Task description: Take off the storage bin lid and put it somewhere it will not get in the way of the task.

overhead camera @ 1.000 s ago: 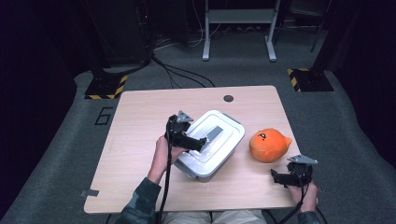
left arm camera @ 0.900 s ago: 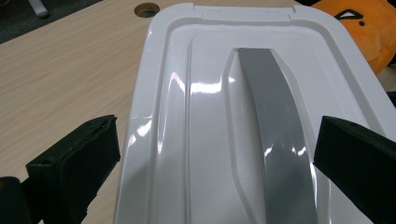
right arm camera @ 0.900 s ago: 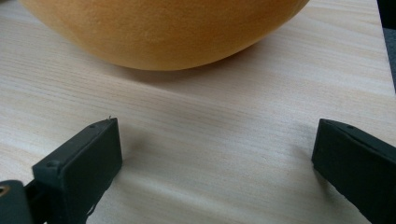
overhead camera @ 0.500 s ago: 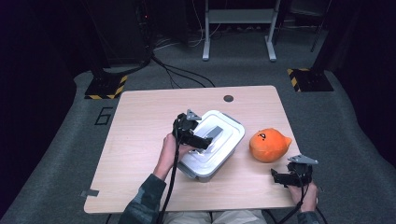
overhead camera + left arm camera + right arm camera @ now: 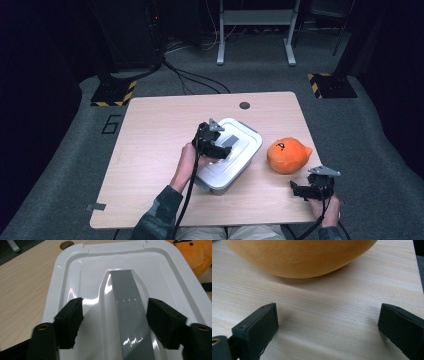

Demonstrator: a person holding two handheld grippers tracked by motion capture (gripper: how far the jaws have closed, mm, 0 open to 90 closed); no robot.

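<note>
Here the left gripper (image 5: 216,145) hangs over the white lidded box (image 5: 240,160), jaws apart astride its grey handle (image 5: 229,141).

High view: the box lies near the middle of the table (image 5: 150,150), its long axis running from near-left to far-right. The left gripper is over its far-left part, so that hand is plainly the nearer one; the orange plush toy (image 5: 286,155) lies just right of the box. The right gripper (image 5: 310,189) sits at the near right edge, just near of the toy. Left gripper view: the handle (image 5: 130,312) runs lengthwise between the open jaws, straight along the gripper's line, with the lid (image 5: 87,277) shining around it; whether the pads touch it I cannot tell. Right gripper view: jaws spread wide and empty over bare wood, the toy (image 5: 299,255) just beyond them.
</note>
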